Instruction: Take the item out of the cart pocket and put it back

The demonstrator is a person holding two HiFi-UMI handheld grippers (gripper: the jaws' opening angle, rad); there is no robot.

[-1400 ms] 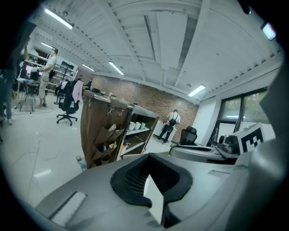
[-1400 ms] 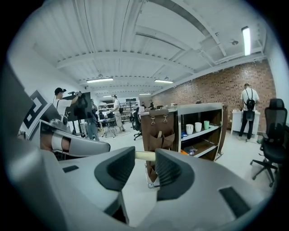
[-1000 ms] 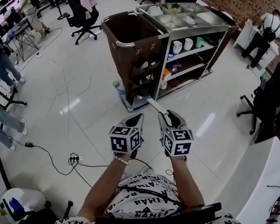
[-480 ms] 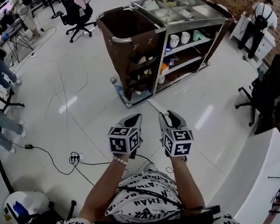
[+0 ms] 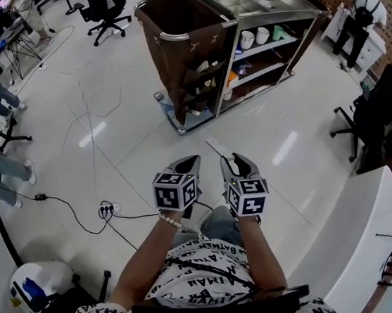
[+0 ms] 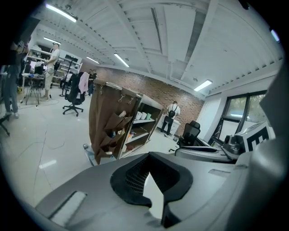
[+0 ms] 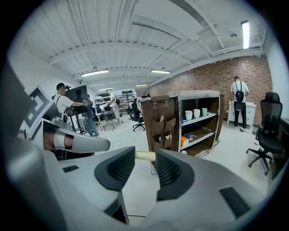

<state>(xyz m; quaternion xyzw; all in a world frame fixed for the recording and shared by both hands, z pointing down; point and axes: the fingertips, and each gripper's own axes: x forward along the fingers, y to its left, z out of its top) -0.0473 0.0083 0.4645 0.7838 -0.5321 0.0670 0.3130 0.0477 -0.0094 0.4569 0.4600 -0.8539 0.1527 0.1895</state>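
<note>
Cart point(image 5: 194, 53) sat farther off at 12 o'clock than before; right claw point(image 5: 232, 161) gripped pale stick point(image 5: 214, 147), left claw point(image 5: 191, 161) closed, empty; return pending.

A black office chair point(image 5: 380, 114) stands far right of the right claw point(image 5: 235, 162); a power strip point(image 5: 108, 209) lies left of the left claw point(image 5: 189, 162).
</note>
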